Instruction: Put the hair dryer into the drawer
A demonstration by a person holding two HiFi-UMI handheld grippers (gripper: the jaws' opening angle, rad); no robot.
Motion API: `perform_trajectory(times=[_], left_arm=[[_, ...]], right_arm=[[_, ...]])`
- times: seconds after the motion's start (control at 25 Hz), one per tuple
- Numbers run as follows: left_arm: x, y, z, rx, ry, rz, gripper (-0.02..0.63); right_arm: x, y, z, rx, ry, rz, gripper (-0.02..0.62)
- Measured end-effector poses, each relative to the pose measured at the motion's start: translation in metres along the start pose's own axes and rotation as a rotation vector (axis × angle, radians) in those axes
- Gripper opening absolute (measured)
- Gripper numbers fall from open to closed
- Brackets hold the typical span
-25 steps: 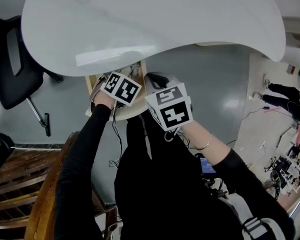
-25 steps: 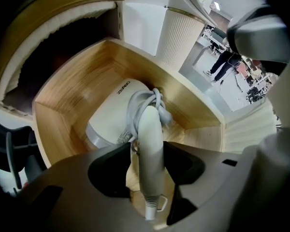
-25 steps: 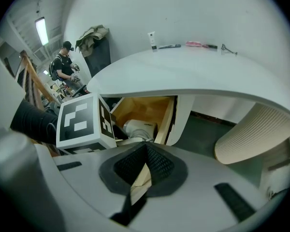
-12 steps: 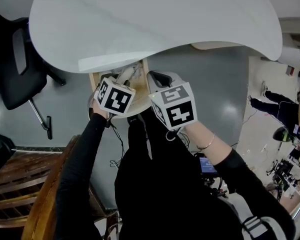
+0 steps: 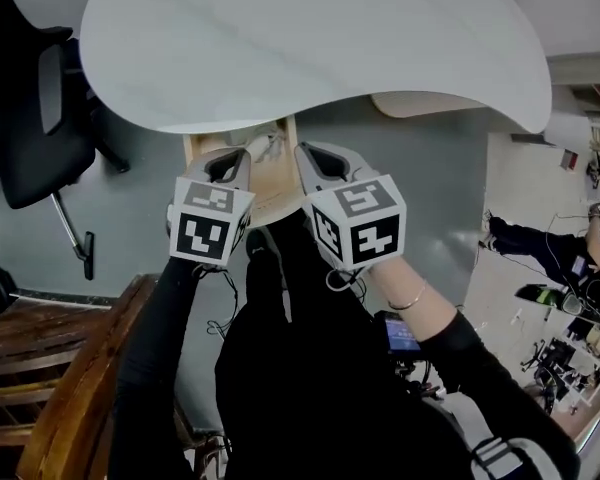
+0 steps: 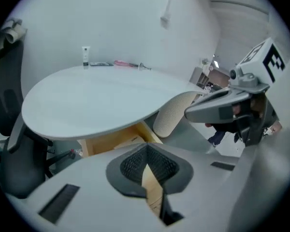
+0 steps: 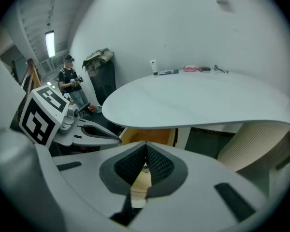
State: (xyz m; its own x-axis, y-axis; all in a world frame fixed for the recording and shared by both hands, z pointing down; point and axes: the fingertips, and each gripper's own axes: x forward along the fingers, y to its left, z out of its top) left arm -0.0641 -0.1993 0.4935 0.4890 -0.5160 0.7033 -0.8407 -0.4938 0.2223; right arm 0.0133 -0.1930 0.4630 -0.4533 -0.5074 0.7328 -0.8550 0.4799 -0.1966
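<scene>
An open wooden drawer (image 5: 192, 150) sticks out from under the white table top (image 5: 310, 38). Something pale, which may be the hair dryer (image 5: 270, 146), lies inside at the back; I cannot make it out clearly. My left gripper (image 5: 230, 164) hovers over the drawer's left side, jaws shut with nothing in them. My right gripper (image 5: 316, 158) hangs beside it over the right side, also shut and empty. In the left gripper view the pads (image 6: 135, 162) meet above the drawer (image 6: 111, 139). The right gripper view shows its pads (image 7: 157, 164) closed over the drawer (image 7: 150, 135).
A black office chair (image 5: 40, 118) stands left of the table, with a wooden bench (image 5: 50, 368) at lower left. A small tube (image 6: 85, 57) and a pink item (image 6: 123, 63) lie at the table's far edge. A ribbed pedestal (image 7: 253, 139) holds the table up. People stand at far right.
Both grippers have lifted up from the drawer toward the camera, the left one more and tilting as it rose. The head view has shifted a little.
</scene>
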Motion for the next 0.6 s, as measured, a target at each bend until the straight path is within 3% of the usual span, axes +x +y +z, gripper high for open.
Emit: perform_trajectory(times=[0.6], left_arm=[[-0.103,-0.009,0.042,-0.108,-0.322,0.032,0.009]], right_arm=[[-0.054,0.033,0.026,-0.051,-0.181,0.042,0.002]])
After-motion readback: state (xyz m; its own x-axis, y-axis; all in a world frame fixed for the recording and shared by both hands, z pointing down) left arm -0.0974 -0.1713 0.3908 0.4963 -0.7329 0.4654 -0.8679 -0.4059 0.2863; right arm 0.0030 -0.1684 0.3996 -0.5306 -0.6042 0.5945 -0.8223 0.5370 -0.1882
